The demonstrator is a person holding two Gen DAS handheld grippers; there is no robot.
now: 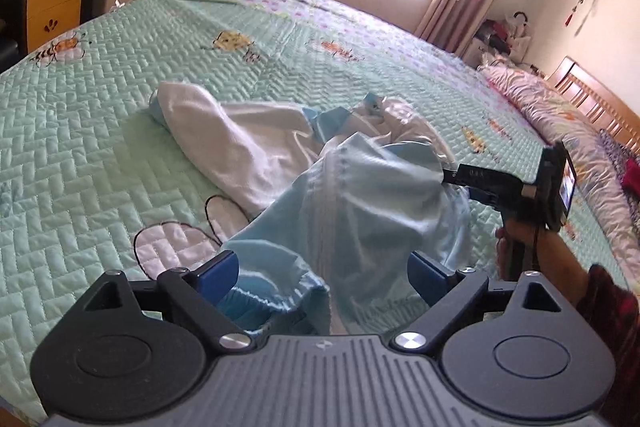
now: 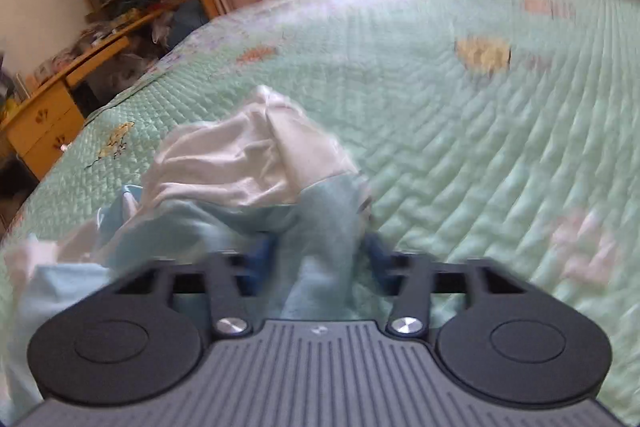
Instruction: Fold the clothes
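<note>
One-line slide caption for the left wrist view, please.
Open left gripper hovers over a light blue garment on the green quilted bedspread; right gripper pinches its far edge.

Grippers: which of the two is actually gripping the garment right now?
The right gripper: light blue garment fabric is pinched between its fingers. The left gripper is open, its fingers apart either side of the cloth.

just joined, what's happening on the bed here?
A person holds a gripper in each hand over a light blue and white garment crumpled on a green quilted bedspread. The right gripper has the blue fabric bunched between its fingers and lifted. In the left wrist view, the left gripper is open, its blue pads straddling an elastic hem without pinching it. Nothing is folded yet. The right wrist view is motion-blurred.
</note>
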